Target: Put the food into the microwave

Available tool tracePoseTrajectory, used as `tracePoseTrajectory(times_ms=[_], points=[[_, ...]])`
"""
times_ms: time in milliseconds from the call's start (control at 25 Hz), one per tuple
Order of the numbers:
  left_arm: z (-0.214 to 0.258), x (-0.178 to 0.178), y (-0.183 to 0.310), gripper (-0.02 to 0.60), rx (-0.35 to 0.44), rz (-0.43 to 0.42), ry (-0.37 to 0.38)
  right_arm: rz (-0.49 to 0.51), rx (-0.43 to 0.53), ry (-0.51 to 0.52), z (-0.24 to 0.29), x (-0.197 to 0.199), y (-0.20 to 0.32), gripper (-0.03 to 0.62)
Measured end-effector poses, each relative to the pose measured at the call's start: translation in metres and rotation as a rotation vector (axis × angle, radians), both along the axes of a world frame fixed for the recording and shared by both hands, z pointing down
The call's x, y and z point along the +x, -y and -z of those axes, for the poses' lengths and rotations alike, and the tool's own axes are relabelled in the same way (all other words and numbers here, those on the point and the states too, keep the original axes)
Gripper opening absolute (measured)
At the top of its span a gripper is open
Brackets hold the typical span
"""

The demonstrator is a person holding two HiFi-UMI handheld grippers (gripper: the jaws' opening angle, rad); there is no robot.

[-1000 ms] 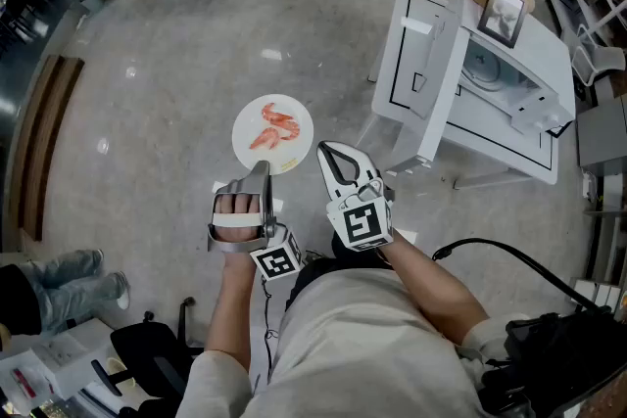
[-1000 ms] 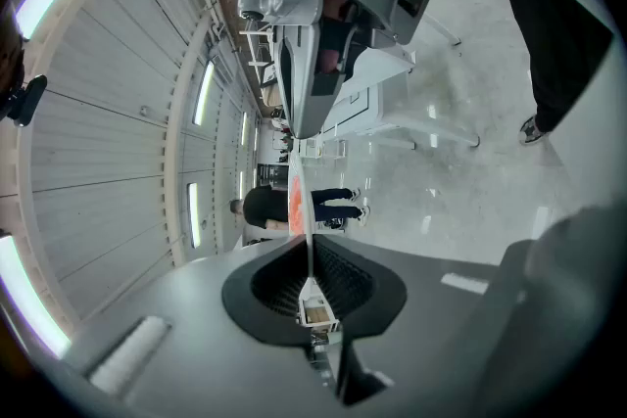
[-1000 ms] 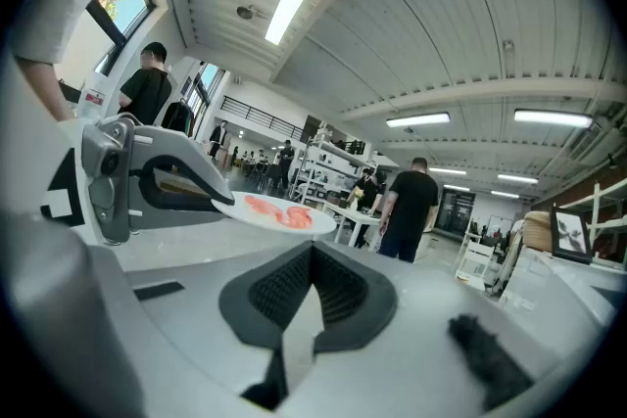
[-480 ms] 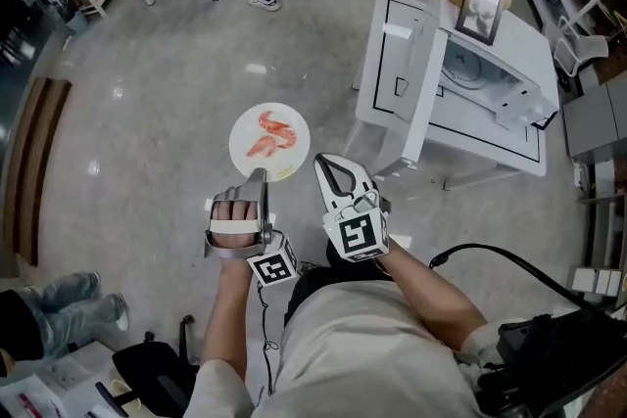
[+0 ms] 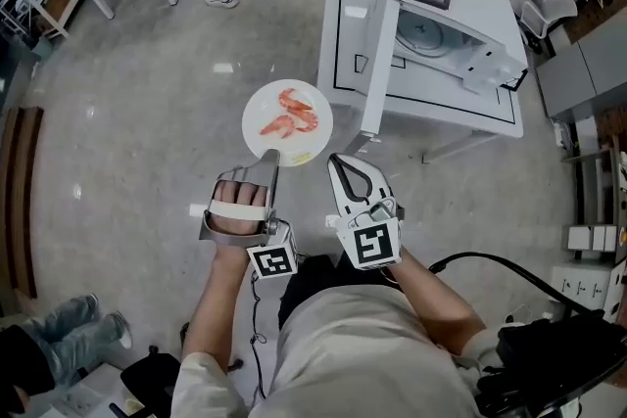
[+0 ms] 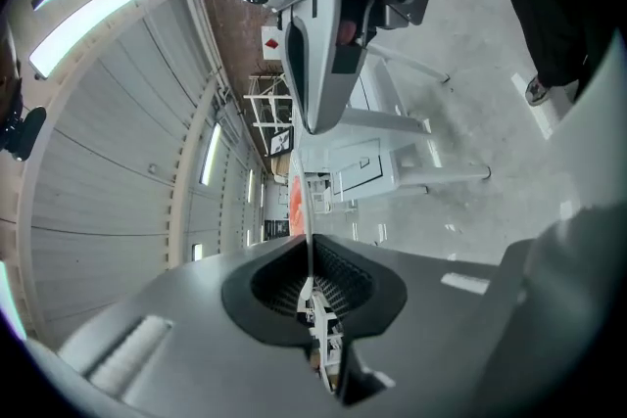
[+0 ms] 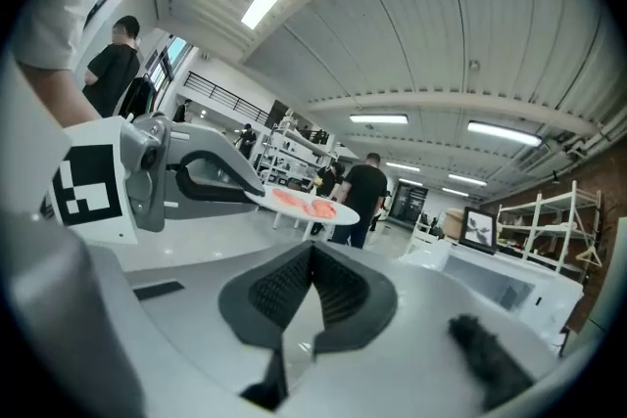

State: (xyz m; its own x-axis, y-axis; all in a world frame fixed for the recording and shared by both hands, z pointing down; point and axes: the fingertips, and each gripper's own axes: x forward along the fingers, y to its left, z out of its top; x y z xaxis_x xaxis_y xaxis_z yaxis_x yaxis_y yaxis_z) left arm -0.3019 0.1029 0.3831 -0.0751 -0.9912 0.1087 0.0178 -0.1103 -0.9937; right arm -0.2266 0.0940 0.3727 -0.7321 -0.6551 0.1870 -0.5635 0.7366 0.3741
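The task is about halfway, I judge: the plate (image 5: 259,109) with the food (image 5: 292,114) hangs in the air near the open door (image 5: 345,54) of the microwave (image 5: 441,39), not yet inside. The left tongs (image 5: 273,155) are clamped on the thin rim of the round, smooth white plate. The right tongs (image 5: 338,162) are pressed together and empty. The food is pink, curved, glossy pieces, perhaps shrimp. The microwave is a white box on a white desk (image 5: 460,110).
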Motion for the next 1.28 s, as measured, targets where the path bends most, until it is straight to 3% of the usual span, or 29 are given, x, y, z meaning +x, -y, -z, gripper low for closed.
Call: tracePoseTrajectory(times_ms=[560,920,1120,1280], points=[[0.043,0.157,0.035,0.023,-0.017,-0.159,0.043,-0.200,0.027,0.027,0.021,0.177,0.031,0.011],[0.025,0.270,0.063,0.023,-0.055,-0.259,0.027,-0.350,0.010,0.026,0.011,0.310,0.033,0.011],[0.009,0.315,0.074,0.023,-0.078,-0.261,0.025,-0.382,0.032,-0.080,-0.001,0.373,0.036,0.011],[0.002,0.338,0.082,0.025,-0.058,-0.241,0.067,-0.304,0.104,-0.223,-0.007,0.384,0.037,0.011]])
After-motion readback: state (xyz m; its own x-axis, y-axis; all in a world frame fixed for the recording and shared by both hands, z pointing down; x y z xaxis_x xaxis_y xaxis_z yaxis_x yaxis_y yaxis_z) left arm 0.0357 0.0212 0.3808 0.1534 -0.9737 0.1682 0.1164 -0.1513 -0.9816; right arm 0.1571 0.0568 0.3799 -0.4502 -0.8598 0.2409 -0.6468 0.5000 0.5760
